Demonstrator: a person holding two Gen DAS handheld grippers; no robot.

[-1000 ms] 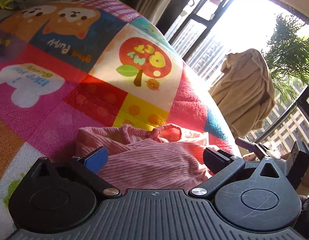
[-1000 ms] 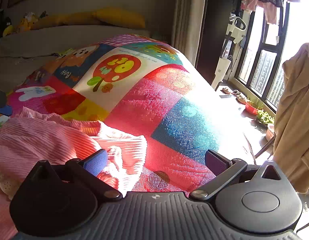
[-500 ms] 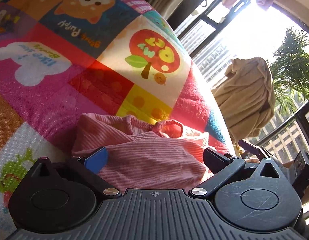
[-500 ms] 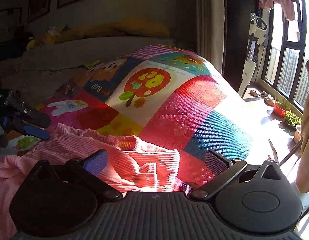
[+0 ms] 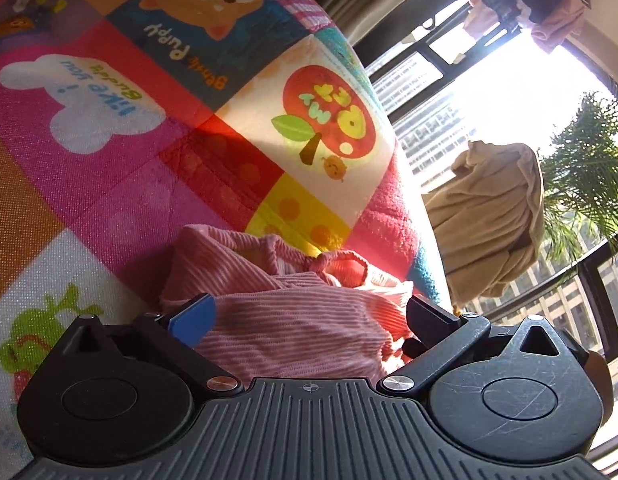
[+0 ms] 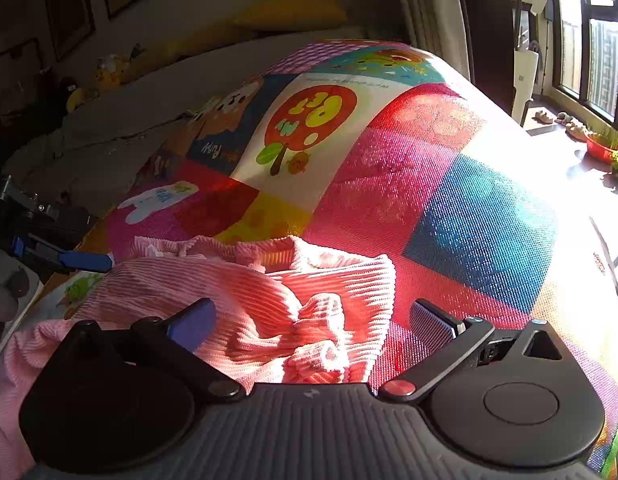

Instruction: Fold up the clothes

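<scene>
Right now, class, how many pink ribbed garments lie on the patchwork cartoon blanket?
1: a crumpled pink ribbed garment lies on the near part of the colourful patchwork blanket, just ahead of both open tongs. More could be hidden beneath it.

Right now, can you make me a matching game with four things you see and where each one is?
Things:
1. pink top
2. beige cloth
3. yellow pillow
4. red pot

Places:
A. on the windowsill with green plants
B. hanging by the bright window
C. crumpled on the colourful blanket
D. at the far end of the bed, near the wall

Right pairs: 1-C, 2-B, 3-D, 4-A
</scene>
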